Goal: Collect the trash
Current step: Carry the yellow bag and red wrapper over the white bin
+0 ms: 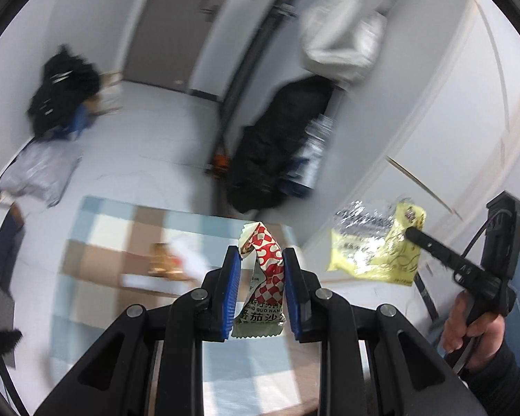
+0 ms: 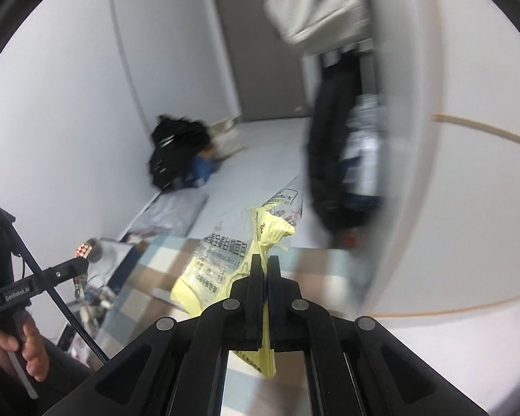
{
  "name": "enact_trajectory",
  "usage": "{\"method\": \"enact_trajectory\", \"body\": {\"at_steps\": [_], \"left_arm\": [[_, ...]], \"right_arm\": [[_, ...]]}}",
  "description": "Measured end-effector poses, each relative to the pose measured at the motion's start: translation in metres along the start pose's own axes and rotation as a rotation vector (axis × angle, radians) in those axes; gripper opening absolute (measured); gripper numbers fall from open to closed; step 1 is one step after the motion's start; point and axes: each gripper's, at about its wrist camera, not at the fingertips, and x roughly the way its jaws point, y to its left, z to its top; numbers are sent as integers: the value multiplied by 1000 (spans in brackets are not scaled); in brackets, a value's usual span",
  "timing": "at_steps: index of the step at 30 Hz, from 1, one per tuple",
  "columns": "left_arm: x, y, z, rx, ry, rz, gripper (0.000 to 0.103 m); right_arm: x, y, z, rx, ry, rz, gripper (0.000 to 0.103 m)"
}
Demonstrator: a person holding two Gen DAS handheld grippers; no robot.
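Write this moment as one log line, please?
left gripper: shut on red-and-white packet | right gripper: shut on yellow bread bag | both lifted above checked table

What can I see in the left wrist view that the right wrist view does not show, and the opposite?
Only the left wrist view shows the blue pads of the left gripper and the print on the red-and-white wrapper between them.

Only the right wrist view shows the right gripper closed on the yellow bread bag close up, with its printed text.

Both show each wrapper, the checkered table, the black bag by the wall and the grey door.
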Motion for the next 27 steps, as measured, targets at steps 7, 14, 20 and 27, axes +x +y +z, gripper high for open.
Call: {"method": "enact_trajectory", "body": {"at_steps": [7,14,20,27], "left_arm": [[26,-73,3,99,63,-84,20],[63,-139,-6,177,144,-163,20],[109,-171,-31,195,242,-198,20],[160,-198,-61,239,376,-203,20]], "right_arm": [[-88,-66,-34,74,-116,-159,1],[-122,-129,-74,179,-157,-309,1],[-109,-162,-93,182,-99,-379,1],[-95,-197,-134,242,-35,-408,1]]}}
